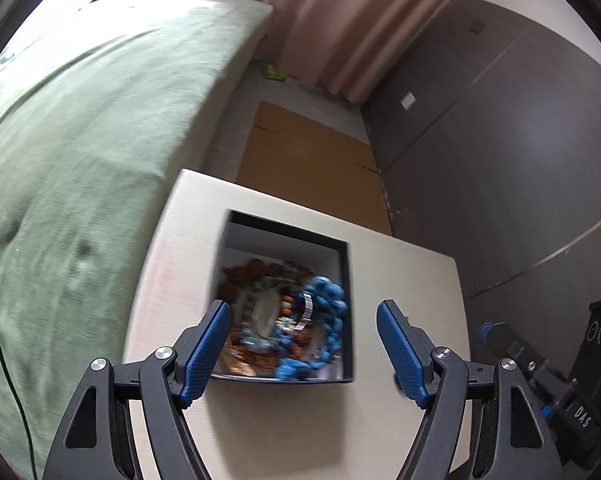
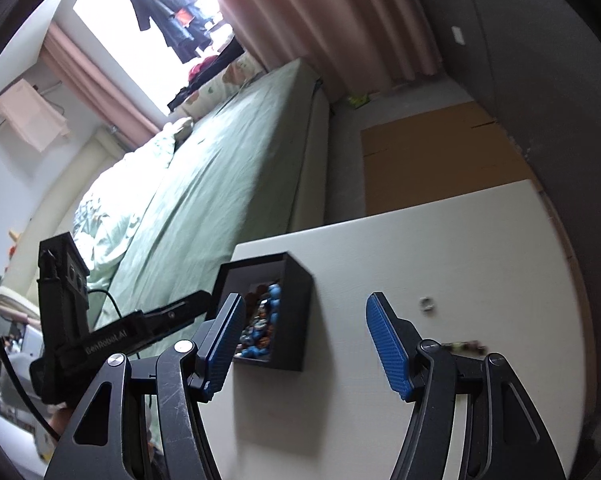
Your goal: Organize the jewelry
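Holding beaded bracelets [image 1: 320,320], the black box [image 1: 346,312] sits beneath both hand-held grippers [image 1: 300,344] [image 2: 304,344], jaws spread, empty

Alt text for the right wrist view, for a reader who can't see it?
The open right gripper hovers over a white table, empty. A black box of beaded jewelry sits to its left, a small ring lies ahead on the right, and a green bed is behind.

Black box [image 1: 342,264] heaped with beaded bracelets [image 1: 324,312], small ring [image 2: 425,303] on table
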A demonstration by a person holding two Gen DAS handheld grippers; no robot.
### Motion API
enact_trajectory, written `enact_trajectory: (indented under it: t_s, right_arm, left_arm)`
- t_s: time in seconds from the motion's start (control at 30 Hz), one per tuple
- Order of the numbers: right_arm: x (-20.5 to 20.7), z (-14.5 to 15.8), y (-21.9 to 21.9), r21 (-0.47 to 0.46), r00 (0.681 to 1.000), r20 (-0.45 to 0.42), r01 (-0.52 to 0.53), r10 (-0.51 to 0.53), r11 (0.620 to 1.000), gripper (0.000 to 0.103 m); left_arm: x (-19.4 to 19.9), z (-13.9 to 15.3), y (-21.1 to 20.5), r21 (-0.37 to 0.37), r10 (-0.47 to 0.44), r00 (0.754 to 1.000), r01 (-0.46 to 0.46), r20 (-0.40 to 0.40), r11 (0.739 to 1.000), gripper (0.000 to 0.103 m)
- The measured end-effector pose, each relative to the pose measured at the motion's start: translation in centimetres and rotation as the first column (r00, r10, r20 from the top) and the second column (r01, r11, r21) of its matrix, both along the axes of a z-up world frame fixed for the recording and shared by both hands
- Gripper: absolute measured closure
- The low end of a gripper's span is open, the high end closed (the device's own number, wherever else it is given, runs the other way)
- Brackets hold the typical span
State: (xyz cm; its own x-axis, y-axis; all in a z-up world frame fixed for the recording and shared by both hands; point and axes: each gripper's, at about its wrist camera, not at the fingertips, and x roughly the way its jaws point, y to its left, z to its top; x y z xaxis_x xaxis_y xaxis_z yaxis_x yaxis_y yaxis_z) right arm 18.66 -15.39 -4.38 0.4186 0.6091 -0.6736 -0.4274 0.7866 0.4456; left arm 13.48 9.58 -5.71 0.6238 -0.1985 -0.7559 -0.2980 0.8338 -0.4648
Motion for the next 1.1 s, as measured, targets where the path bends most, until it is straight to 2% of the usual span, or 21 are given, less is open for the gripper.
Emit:
enact_trajectory:
  t_s: [0.23,0.33,0.4,0.53,0.6,0.77,1.0,1.1]
  right_arm:
    - [0.3,0.4,-4.5,-0.005,0.997,-0.013,0.072,-0.072,0.997,0.038]
    - [0.6,0.4,-6.4,-0.032,0.992,-0.018,0.125,-0.125,0.992,0.023]
    - [0.7,0.3,-7.3,-0.022,0.989,-0.029,0.144,-0.145,0.989,0.020]
    - [1.1,0.2,-9.1,-0.031,0.982,-0.053,0.180,-0.181,0.983,0.009]
    - [1.4,-0.2,-9.9,-0.069,0.976,-0.063,0.203,-0.207,0.977,0.008]
    - [2.0,-1.4,-11.8,-0.096,0.961,-0.112,0.243,-0.253,0.965,0.008]
    - [2.8,-2.4,-14.5,-0.049,0.940,-0.167,0.293,-0.297,0.955,0.008]
    - [2.7,-2.7,-15.6,-0.039,0.928,-0.178,0.325,-0.327,0.945,0.008]
  left_arm:
    - [1.0,0.0,-3.8,0.024,-0.055,0.998,0.054,0.009,0.998,0.027]
    - [1.2,0.1,-5.5,0.030,-0.071,0.997,0.070,0.040,0.997,0.027]
    - [1.3,0.2,-6.6,0.037,-0.083,0.995,0.081,0.051,0.996,0.027]
    - [1.7,0.1,-8.3,0.041,-0.105,0.992,0.103,0.066,0.994,0.016]
    - [1.9,-0.1,-9.1,0.029,-0.115,0.991,0.113,0.070,0.993,0.011]
    - [2.7,-0.5,-11.3,0.022,-0.161,0.984,0.160,0.071,0.987,0.010]
    - [3.9,-1.7,-13.5,0.097,-0.197,0.980,0.197,-0.008,0.976,0.010]
    - [4.1,-2.4,-14.4,0.103,-0.223,0.974,0.225,-0.028,0.969,0.017]
